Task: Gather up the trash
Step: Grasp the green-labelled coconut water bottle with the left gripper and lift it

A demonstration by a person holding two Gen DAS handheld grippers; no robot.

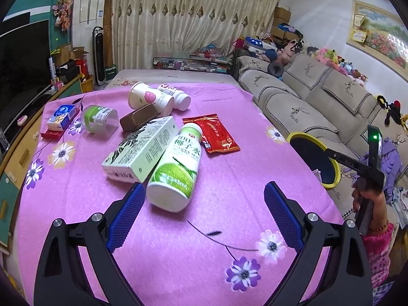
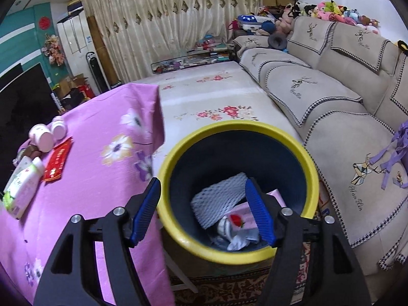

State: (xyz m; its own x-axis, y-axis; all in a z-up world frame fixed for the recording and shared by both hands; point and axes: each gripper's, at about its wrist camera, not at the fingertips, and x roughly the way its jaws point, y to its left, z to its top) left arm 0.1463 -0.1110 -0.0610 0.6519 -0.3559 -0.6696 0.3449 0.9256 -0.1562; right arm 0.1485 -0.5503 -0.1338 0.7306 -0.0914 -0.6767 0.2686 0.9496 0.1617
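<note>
Right wrist view looks down into the bin (image 2: pixel 238 251), a dark tub with a yellow rim standing on the floor just beside the worktop's (image 2: pixel 84 178) hanging pink cloth. Some trash already lies in its bottom: a white foam net sleeve (image 2: pixel 219 199), a pink wrapper with a red mark (image 2: pixel 241 218) and some crumpled pale scraps. The right tool (image 2: pixel 204 209) hangs over the bin mouth with its blue pads spread apart and nothing between them.

From the left wrist view, most of the job looks undone. The left tool (image 1: pixel 205 213) hovers low over the worktop, fingers wide apart and empty, with the coconut water bottle (image 1: pixel 176 165) lying on its side just ahead, its base close to the left pad. Touching that bottle is a green-and-white carton (image 1: pixel 139 149), also lying down. Just beyond sit a red sachet (image 1: pixel 213 132), a brown packet (image 1: pixel 139 121) leaning on the carton, a tipped paper cup (image 1: pixel 148 98), a white bottle (image 1: pixel 176 95) behind it, a clear green-labelled jar (image 1: pixel 99 119) on its side, and a blue-and-white tissue pack (image 1: pixel 61 117) resting on a flat red packet (image 1: pixel 52 134) near the far left edge.

So I judge the task to be at an early stage: a few pieces are binned and about nine remain on the worktop. The coconut water bottle seems the likeliest next pick, being nearest the left tool.
</note>
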